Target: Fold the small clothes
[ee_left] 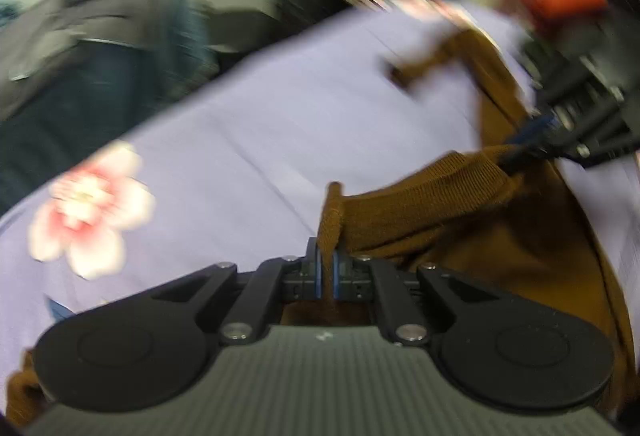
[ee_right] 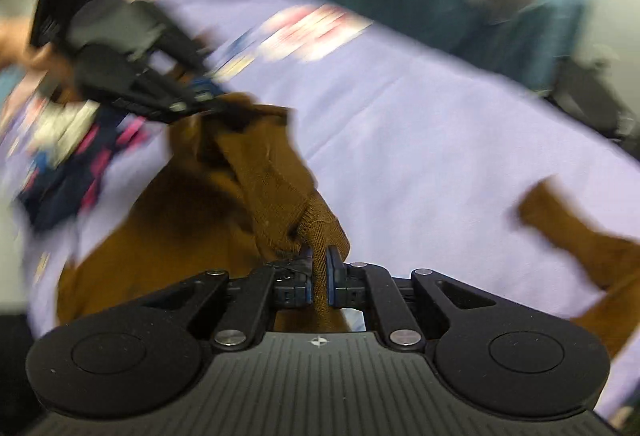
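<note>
While the brown knit garment (ee_left: pixel 420 204) is held up off the lilac sheet (ee_left: pixel 248 124), the step in hand is judged to be the lift before a fold; its ribbed edge is pinched at two points and stretched between them. The left gripper (ee_left: pixel 327 268) is pressed together on a fold of the rib; the right gripper (ee_right: pixel 319 272) is likewise clamped on a bunched piece of the same edge; neither is spread. Most of the cloth hangs below and trails onto the sheet, with one sleeve (ee_right: pixel 568 220) lying flat and apart. A level carry is called for next, so that the held edge can be laid over the lower part without the sleeve being dragged askew. A pink flower print (ee_left: pixel 92 208) on the sheet is shown only by the left view; a dark patterned cloth (ee_right: pixel 76 168) lying beside the garment is shown only by the right view; both pictures are smeared by blur.
</note>
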The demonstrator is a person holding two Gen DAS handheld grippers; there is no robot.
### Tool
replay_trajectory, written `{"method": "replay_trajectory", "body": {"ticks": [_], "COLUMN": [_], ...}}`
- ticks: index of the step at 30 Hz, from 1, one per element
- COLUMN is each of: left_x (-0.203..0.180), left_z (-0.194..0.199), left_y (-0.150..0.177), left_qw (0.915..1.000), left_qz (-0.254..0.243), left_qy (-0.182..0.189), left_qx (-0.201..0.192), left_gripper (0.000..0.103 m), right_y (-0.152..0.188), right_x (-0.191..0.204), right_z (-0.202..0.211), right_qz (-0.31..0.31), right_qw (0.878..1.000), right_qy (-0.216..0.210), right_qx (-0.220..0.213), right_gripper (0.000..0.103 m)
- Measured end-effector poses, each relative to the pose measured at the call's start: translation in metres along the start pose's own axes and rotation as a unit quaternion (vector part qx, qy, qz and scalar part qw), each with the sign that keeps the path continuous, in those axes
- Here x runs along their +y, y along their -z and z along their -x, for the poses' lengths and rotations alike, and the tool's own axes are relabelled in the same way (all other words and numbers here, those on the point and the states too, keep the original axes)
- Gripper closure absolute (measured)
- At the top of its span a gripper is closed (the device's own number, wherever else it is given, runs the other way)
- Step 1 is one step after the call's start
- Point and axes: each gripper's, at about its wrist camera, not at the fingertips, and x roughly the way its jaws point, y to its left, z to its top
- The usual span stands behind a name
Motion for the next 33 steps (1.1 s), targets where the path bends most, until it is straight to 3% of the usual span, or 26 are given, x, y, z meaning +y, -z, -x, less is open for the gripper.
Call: {"method": "replay_trajectory", "body": {"ticks": [3, 5, 8, 9, 10, 11, 12, 13, 14, 15, 18, 20, 22, 27, 29, 30, 32, 33], "left_x": [0.031, 0.043, 0.045, 0.045, 0.044, 0.043, 0.042, 0.043, 0.042, 0.04, 0.039, 0.042, 0.048, 0.053, 0.046, 0.041, 0.038, 0.037], "left_z": [-0.016, -0.036, -0.072, -0.077, -0.081, -0.082, -0.079, -0.07, -0.062, -0.051, -0.029, -0.022, -0.023, -0.036, -0.045, -0.045, -0.044, -0.043], "left_y": [-0.032, -0.047, -0.055, -0.056, -0.055, -0.052, -0.05, -0.046, -0.042, -0.037, -0.014, 0.004, 0.02, 0.054, 0.063, 0.063, 0.06, 0.054], "left_qw": [0.9967, 0.9936, 0.9875, 0.9854, 0.9827, 0.9802, 0.9778, 0.9758, 0.9763, 0.9781, 0.9809, 0.9807, 0.9805, 0.9811, 0.9831, 0.9844, 0.9876, 0.9878], "left_qz": [0.058, 0.077, 0.082, 0.084, 0.087, 0.092, 0.097, 0.104, 0.106, 0.106, 0.1, 0.095, 0.085, 0.071, 0.055, 0.048, 0.05, 0.054], "left_qy": [-0.053, -0.082, -0.134, -0.147, -0.163, -0.175, -0.185, -0.192, -0.189, -0.179, -0.164, -0.171, -0.177, -0.163, -0.148, -0.146, -0.128, -0.123], "left_qx": [-0.021, -0.014, 0.013, 0.016, 0.014, 0.012, 0.008, 0.003, -0.007, -0.017, -0.027, -0.014, 0.012, 0.077, 0.093, 0.085, 0.077, 0.079], "left_gripper": [0.098, 0.098, 0.093, 0.086, 0.066, 0.053, 0.033, 0.027, 0.027, 0.027, 0.027, 0.027, 0.028, 0.028, 0.031, 0.037, 0.07, 0.097], "right_y": [-0.026, -0.038, -0.048, -0.048, -0.047, -0.044, -0.041, -0.037, -0.032, -0.027, -0.01, -0.007, -0.002, 0.009, 0.014, 0.016, 0.015, 0.012], "right_x": [-0.036, -0.059, -0.074, -0.077, -0.082, -0.082, -0.085, -0.085, -0.083, -0.075, -0.045, -0.042, -0.051, -0.069, -0.069, -0.068, -0.066, -0.066], "right_z": [-0.008, -0.022, -0.05, -0.057, -0.061, -0.062, -0.056, -0.05, -0.045, -0.036, -0.026, -0.039, -0.047, -0.066, -0.069, -0.07, -0.064, -0.055], "right_qz": [-0.049, -0.099, -0.128, -0.132, -0.14, -0.155, -0.174, -0.191, -0.202, -0.203, -0.157, -0.143, -0.155, -0.218, -0.231, -0.236, -0.236, -0.235], "right_qw": [0.994, 0.985, 0.972, 0.967, 0.962, 0.958, 0.956, 0.956, 0.959, 0.961, 0.972, 0.973, 0.973, 0.967, 0.969, 0.969, 0.967, 0.964], "right_qy": [0.094, 0.13, 0.195, 0.216, 0.235, 0.241, 0.234, 0.219, 0.196, 0.176, 0.144, 0.168, 0.165, 0.128, 0.087, 0.077, 0.095, 0.124], "right_qx": [-0.035, -0.046, -0.038, -0.028, -0.015, -0.013, -0.024, -0.033, -0.042, -0.059, -0.094, -0.066, -0.049, -0.007, -0.012, -0.006, -0.008, -0.019], "right_gripper": [0.103, 0.103, 0.102, 0.099, 0.093, 0.086, 0.058, 0.02, 0.006, 0.0, 0.0, 0.0, 0.02, 0.034, 0.06, 0.095, 0.096, 0.096]}}
